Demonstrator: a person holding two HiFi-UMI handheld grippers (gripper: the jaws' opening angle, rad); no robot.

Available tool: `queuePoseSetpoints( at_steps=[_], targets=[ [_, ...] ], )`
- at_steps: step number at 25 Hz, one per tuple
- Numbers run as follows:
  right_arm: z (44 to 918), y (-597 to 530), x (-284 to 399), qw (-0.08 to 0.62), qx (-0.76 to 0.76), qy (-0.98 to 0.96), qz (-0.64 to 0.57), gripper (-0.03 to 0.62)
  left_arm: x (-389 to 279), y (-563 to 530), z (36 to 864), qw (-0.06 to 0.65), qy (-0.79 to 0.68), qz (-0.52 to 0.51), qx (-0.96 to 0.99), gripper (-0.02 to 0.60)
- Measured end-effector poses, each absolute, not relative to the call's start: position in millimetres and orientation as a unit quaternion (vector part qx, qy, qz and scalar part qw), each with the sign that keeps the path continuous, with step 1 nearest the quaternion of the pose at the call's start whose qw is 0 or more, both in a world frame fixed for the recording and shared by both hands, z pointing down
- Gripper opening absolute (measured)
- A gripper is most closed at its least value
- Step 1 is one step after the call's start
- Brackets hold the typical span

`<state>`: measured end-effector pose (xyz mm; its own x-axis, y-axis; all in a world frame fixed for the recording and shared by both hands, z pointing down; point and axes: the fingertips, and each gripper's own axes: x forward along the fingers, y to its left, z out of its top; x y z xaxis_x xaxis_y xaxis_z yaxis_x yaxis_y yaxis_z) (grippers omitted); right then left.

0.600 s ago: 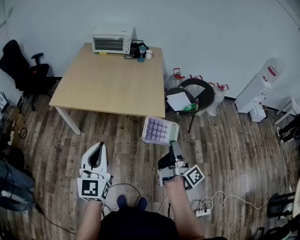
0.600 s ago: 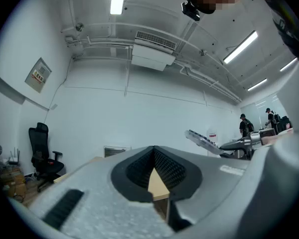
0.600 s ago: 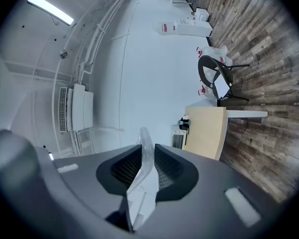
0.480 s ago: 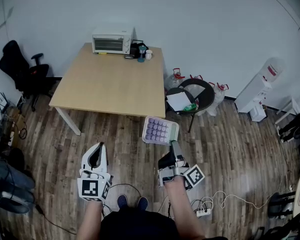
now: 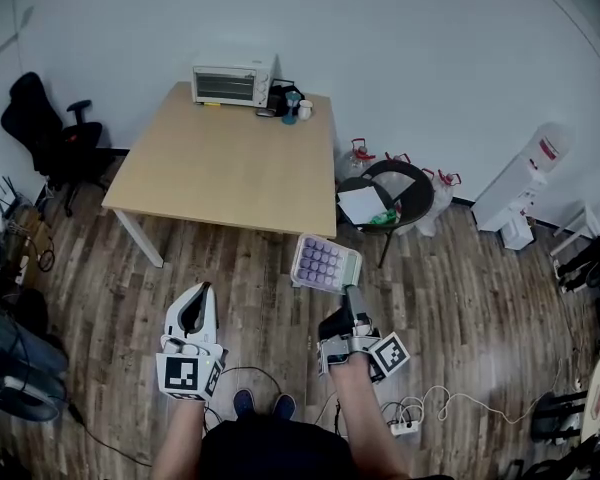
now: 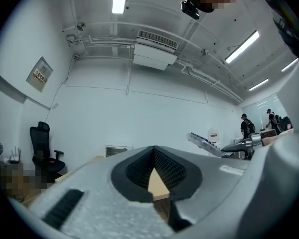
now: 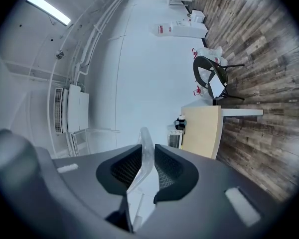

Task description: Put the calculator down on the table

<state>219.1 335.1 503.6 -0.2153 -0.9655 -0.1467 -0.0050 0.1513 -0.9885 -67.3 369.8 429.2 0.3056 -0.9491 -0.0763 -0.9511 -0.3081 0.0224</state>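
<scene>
Calculator (image 5: 325, 263) with lilac keys hangs in the air over the wooden floor (image 5: 460, 298), keys up, near the table's front edge but short of it and not above the top. The right gripper (image 5: 352, 292) has it by its near edge, so the body sticks out ahead of the jaws toward the table (image 5: 220, 168). In the right gripper view the pale edge of the calculator (image 7: 145, 156) stands upright in the gap, and both ribbed pads are pinched against it from either side; the rest of it runs on past the tips of the right gripper (image 7: 148, 151). Beyond it the table (image 7: 202, 131) shows with the toaster oven (image 7: 175, 139) at its far end.

The left gripper (image 5: 201, 292) is held level, well apart to the left, over bare floor. Its own view shows the tips of the left gripper (image 6: 153, 151) pressed together with nothing between them, only a sliver of tabletop seen through the hollow behind the pads. Off to the right in that view the calculator (image 6: 205, 143) is seen side on, tilted.

Compared with half a second back, the grip and the calculator's tilt look the same. In the head view the table, the toaster oven (image 5: 233, 81) and the black office chair (image 5: 50, 133) all sit slightly further right, and the calculator has drifted the same way, no nearer the tabletop.
</scene>
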Motion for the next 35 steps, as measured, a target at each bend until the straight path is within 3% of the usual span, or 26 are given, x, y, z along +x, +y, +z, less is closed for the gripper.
queuePoseSetpoints(
  at_steps=[22, 35],
  targets=[
    [504, 284, 164, 0.451, -0.444, 0.604, -0.485, 0.094, -126, 315, 449, 0.01, 0.571, 0.028, -0.82, -0.002],
    [521, 137, 166, 0.448, -0.441, 0.599, -0.496, 0.094, -125, 181, 455, 0.018, 0.582, 0.022, -0.813, -0.002]
  ],
)
